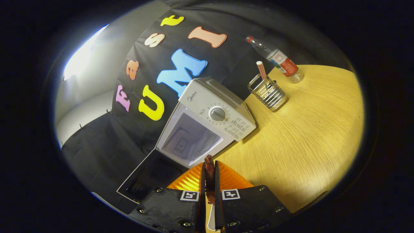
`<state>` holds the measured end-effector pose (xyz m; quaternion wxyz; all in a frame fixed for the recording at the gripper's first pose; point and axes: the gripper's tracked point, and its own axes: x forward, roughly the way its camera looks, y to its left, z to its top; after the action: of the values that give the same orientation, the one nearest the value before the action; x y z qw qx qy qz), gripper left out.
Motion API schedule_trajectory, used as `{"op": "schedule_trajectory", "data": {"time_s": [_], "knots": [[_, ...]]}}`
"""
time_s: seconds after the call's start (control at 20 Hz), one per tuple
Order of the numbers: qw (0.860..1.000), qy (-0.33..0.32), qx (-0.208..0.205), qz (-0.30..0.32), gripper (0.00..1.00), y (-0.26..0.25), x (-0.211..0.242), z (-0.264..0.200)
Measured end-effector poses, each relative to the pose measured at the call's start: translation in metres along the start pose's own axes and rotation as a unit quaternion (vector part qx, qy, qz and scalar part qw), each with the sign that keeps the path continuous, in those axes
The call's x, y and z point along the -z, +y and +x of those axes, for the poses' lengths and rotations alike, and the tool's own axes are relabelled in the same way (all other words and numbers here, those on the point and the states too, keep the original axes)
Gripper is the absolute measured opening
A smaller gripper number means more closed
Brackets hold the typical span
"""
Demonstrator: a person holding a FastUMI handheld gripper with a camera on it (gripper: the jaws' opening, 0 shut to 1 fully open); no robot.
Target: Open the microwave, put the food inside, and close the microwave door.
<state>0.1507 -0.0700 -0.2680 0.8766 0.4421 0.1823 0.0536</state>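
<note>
The white microwave (215, 113) stands on the wooden table (307, 139) just ahead of my fingers. Its door (145, 179) hangs wide open to the left, so the pale cavity (190, 137) is exposed. A round dial (218, 114) sits on the control panel to the right of the cavity. My gripper (209, 168) is shut on a dark red-brown piece of food (209, 160), whose tip pokes out past the fingertips towards the cavity's opening. An orange ribbed dish (187, 181) spreads out behind both fingers; whether it is held along with the food I cannot tell.
A wire holder (267, 92) with a striped stick (261, 69) in it stands on the table beyond the microwave's right side. Farther back is a plastic water bottle (278, 60) with a red label. Bare wood stretches to the right of my fingers.
</note>
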Motion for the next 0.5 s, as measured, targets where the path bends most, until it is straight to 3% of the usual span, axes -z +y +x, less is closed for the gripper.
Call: {"op": "schedule_trajectory", "data": {"time_s": [0.5], "knots": [[1.000,-0.014,-0.017,-0.017,0.11,0.086,0.009,0.051]]}}
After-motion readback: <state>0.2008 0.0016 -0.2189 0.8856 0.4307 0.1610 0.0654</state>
